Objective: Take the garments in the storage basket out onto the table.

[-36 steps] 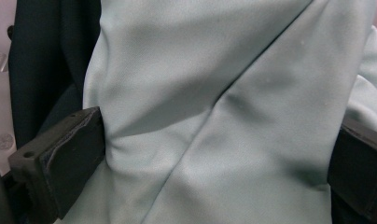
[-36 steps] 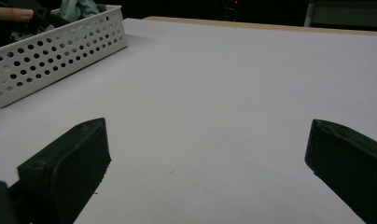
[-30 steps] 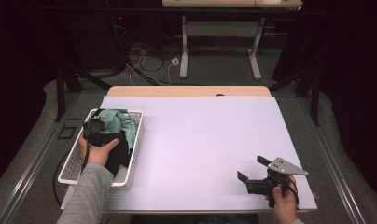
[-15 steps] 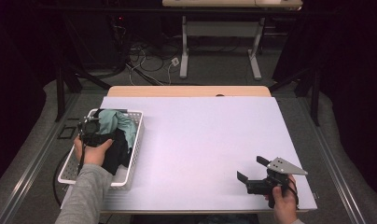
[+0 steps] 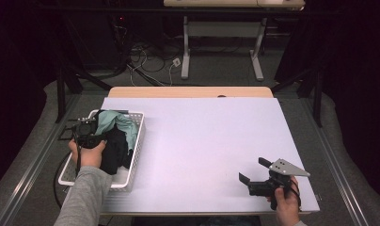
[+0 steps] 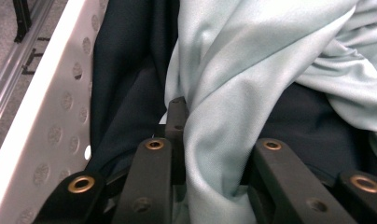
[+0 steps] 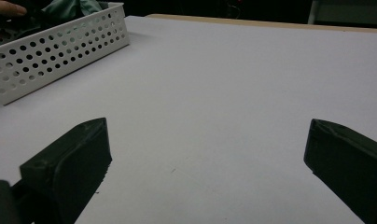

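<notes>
At the left of the table, the left gripper (image 5: 87,133) reached into the white perforated basket (image 5: 136,141), its jaws having just closed to pinch a fold of the pale green cloth (image 6: 233,121). That cloth lay bunched in the basket on top of a dark garment (image 6: 126,93), beside the basket's dotted wall. Toward the right, the white table top (image 5: 202,141) lay bare across its middle. Near its front right corner the right gripper (image 5: 254,172) rested low over the surface, its jaws spread wide with nothing between them. Beyond the table's far wooden edge, cables (image 5: 141,56) trailed over a grey floor in a dark room.
</notes>
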### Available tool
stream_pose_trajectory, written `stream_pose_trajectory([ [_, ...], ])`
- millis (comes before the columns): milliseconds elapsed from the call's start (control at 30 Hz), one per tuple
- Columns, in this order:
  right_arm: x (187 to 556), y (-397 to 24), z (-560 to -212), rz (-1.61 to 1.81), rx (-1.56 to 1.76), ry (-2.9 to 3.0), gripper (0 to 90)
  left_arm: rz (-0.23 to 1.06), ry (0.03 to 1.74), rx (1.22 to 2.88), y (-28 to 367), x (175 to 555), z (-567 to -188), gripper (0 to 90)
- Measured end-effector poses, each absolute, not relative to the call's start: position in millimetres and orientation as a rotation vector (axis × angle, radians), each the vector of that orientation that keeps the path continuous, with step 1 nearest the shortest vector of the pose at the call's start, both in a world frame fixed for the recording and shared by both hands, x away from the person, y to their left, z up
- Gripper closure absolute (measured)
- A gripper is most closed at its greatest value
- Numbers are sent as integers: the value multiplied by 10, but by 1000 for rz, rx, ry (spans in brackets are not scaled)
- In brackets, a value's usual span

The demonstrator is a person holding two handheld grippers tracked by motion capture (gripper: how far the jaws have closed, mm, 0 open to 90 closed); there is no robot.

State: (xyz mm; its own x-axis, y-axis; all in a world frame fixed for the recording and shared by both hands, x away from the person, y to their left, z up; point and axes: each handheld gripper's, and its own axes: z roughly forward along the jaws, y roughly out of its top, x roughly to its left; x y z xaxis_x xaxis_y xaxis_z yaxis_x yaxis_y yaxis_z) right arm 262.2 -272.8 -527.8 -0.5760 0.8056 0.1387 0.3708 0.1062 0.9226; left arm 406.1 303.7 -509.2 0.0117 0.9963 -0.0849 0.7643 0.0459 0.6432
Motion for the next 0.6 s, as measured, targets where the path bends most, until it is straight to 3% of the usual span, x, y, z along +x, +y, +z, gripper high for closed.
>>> stream_pose_trajectory([
  [600,2624,-2733,-5282,1472,1159,1982,4,653,1744,1569,3070,3927,-4931,793],
])
